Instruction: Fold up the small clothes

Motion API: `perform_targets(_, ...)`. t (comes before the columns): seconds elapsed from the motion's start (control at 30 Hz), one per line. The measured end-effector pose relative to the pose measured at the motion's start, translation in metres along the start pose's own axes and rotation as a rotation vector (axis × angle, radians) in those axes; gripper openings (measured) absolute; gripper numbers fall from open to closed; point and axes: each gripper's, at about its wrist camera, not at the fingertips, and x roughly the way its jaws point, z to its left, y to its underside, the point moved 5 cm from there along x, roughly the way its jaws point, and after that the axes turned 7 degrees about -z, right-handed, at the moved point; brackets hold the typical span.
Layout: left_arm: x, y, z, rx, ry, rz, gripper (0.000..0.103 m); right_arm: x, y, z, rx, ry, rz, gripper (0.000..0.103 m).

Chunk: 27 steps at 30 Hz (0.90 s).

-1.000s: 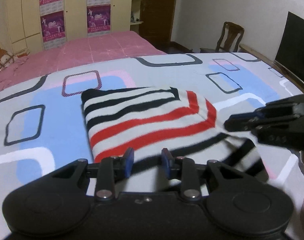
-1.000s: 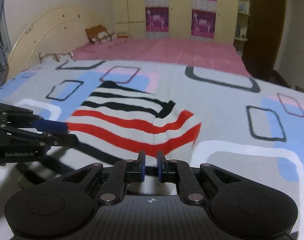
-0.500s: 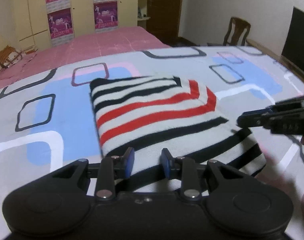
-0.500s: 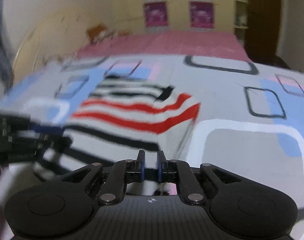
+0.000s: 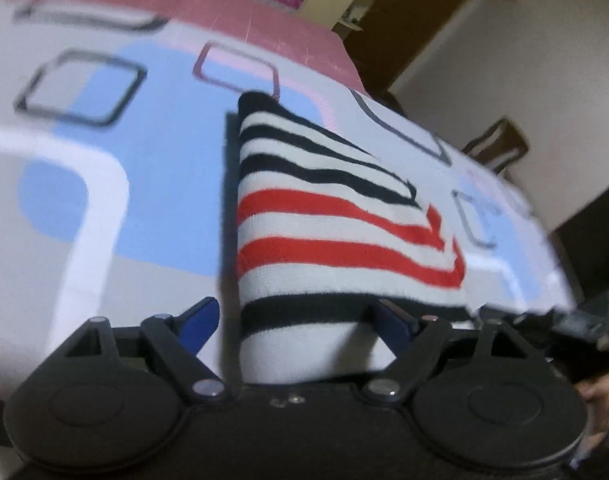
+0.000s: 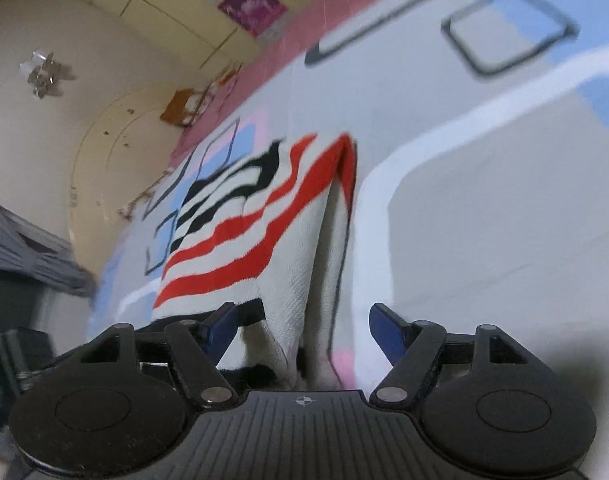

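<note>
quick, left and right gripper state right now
left gripper: jaws opening, striped garment between them, unpinched
right gripper: jaws opening, garment edge between them

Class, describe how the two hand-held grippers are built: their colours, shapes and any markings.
Each hand-held gripper, left and right, is matt black plastic: two round discs, angled linkage bars with silver pivot pins, and blue finger pads. The right body is ribbed, with a small white crosshair mark.

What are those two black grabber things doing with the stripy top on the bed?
A person holds the left gripper and right gripper at the near edge of the folded black, red and white striped knit top. It lies on the patterned bedsheet. Both sets of jaws are opening, with cloth between them but not pinched.
</note>
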Motion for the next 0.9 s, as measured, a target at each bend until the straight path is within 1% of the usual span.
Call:
perform_targets(0.03,0.002,0.0,0.003,-0.024,0.014,0.004,0.084,0.006,-0.001,-0.002,0.003,-0.009,0.013,0.072)
perform_targets(0.1,0.005,-0.001,0.004,-0.036,0.017,0.007,0.084,0.01,-0.005,0.0,-0.007,-0.024,0.017,0.072)
perform_targets(0.2,0.007,-0.001,-0.003,0.002,0.0,0.01,0.083,0.019,-0.007,0.007,-0.039,-0.043,0.032,0.072)
perform_targets(0.3,0.012,-0.004,-0.011,0.031,-0.001,0.017,0.077,0.027,-0.01,0.015,-0.059,-0.05,0.041,0.072)
perform_targets(0.33,0.012,-0.006,-0.012,0.042,-0.006,0.022,0.077,0.028,-0.01,0.018,-0.076,-0.047,0.047,0.072)
perform_targets(0.37,0.012,-0.007,-0.013,0.055,-0.007,0.027,0.077,0.028,-0.011,0.019,-0.093,-0.042,0.052,0.067)
perform_targets(0.4,0.012,-0.008,-0.013,0.062,-0.004,0.033,0.077,0.026,-0.013,0.017,-0.102,-0.027,0.052,0.057)
perform_targets(0.43,0.013,-0.008,-0.012,0.062,0.003,0.038,0.077,0.023,-0.013,0.011,-0.094,-0.021,0.052,0.054)
perform_targets(0.5,0.014,-0.009,-0.008,0.062,0.014,0.047,0.078,0.024,-0.013,0.007,-0.077,-0.028,0.058,0.054)
perform_targets(0.6,0.027,-0.009,-0.008,0.026,0.031,0.069,0.083,0.033,-0.012,0.02,-0.149,0.013,0.055,0.054)
perform_targets(0.63,0.031,-0.009,-0.009,0.011,0.042,0.068,0.084,0.037,-0.01,0.027,-0.184,0.032,0.049,0.054)
perform_targets(0.67,0.035,-0.009,-0.011,0.016,0.044,0.06,0.083,0.04,-0.008,0.033,-0.221,0.049,0.043,0.054)
perform_targets(0.7,0.037,-0.009,-0.015,0.036,0.036,0.052,0.08,0.042,-0.006,0.037,-0.254,0.068,0.035,0.051)
perform_targets(0.73,0.039,-0.009,-0.02,0.062,0.03,0.048,0.075,0.043,-0.002,0.041,-0.28,0.086,0.029,0.046)
perform_targets(0.77,0.039,-0.009,-0.026,0.093,0.021,0.042,0.073,0.043,0.001,0.045,-0.301,0.098,0.02,0.043)
perform_targets(0.8,0.039,-0.009,-0.031,0.125,0.014,0.035,0.068,0.042,0.003,0.048,-0.312,0.107,0.007,0.039)
perform_targets(0.83,0.036,-0.009,-0.036,0.156,0.008,0.025,0.063,0.04,0.007,0.051,-0.323,0.118,-0.008,0.038)
perform_targets(0.9,0.032,-0.01,-0.041,0.191,0.004,0.014,0.057,0.036,0.012,0.056,-0.329,0.141,-0.034,0.036)
